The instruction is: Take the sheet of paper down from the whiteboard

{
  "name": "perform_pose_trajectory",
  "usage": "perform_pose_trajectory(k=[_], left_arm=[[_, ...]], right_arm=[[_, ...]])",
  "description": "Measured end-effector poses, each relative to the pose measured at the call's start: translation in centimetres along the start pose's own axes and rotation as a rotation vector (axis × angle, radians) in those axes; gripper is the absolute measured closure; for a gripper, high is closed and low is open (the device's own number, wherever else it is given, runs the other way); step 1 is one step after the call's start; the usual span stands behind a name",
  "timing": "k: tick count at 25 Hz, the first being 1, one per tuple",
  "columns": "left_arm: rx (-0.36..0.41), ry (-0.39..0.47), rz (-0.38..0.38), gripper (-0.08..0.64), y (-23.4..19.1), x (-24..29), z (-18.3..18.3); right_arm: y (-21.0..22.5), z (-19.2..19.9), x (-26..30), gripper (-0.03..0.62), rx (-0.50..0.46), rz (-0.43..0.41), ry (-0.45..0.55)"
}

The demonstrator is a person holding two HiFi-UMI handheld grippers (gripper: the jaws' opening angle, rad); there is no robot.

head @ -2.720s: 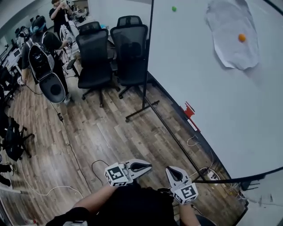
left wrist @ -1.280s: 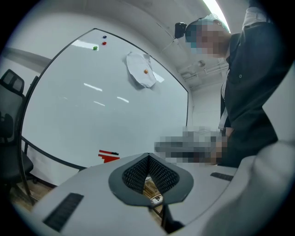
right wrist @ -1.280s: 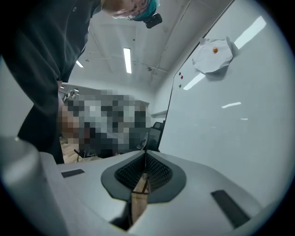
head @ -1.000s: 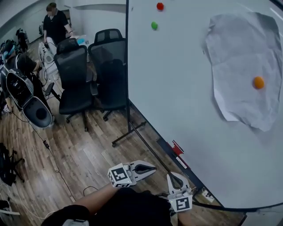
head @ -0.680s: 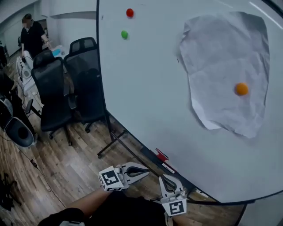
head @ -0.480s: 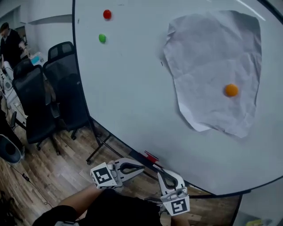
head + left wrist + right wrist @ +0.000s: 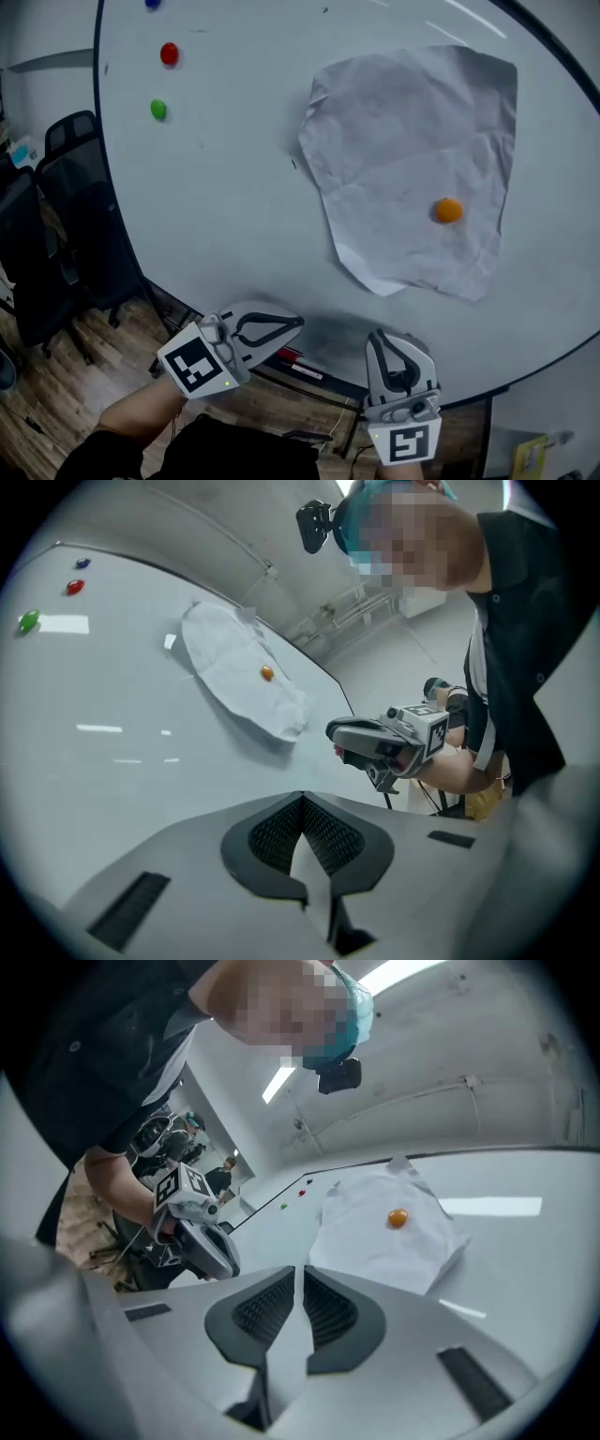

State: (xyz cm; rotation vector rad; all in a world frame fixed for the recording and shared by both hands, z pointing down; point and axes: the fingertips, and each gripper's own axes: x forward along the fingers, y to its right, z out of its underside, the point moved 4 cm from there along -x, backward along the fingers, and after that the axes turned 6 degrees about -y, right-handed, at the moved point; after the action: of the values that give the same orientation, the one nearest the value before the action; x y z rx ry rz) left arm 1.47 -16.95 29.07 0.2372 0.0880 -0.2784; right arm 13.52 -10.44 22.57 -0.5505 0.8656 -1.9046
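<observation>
Head view: sheet of paper (image 7: 412, 169) hangs on whiteboard (image 7: 234, 187), untouched; left gripper (image 7: 286, 325), right gripper (image 7: 384, 342) below it, fingers together, empty

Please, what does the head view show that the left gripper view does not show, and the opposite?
Only the head view shows the black chairs and the wooden floor beside the whiteboard, and the left gripper from outside.
Only the left gripper view shows the camera on the person's head, and that gripper's own jaws, together with nothing between them.
Both show the crumpled sheet of paper under the orange magnet, the red magnet, the green magnet and the right gripper.
</observation>
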Motion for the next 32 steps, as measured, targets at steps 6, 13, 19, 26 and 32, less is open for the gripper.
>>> perform_pose_trajectory(k=[6, 13, 19, 26, 32], left_arm=[[0.198, -0.004, -0.108, 0.549, -3.4, 0.3, -7.2], [0.335, 0.005, -0.161, 0.549, -5.2, -0.4, -13.0], [0.417, 0.029, -0.232, 0.549, -6.3, -1.4, -16.5], [0.446, 0.066, -0.318, 0.548, -7.1, -3.5, -18.8], [0.467, 0.057, -0.355, 0.548, -8.1, -4.2, -19.8]], right_arm=[[5.6, -5.3, 1.0, 0.569, -0.173, 0.107, 0.054], [10.1, -10.4, 1.2, 0.569, -0.354, 0.199, 0.082], [12.1, -12.8, 1.4, 0.549, -0.501, 0.205, -0.008], [12.2, -12.7, 3.6, 0.458, -0.642, 0.087, -0.217], [12.5, -11.3, 6.1, 0.414, -0.699, 0.015, -0.365]])
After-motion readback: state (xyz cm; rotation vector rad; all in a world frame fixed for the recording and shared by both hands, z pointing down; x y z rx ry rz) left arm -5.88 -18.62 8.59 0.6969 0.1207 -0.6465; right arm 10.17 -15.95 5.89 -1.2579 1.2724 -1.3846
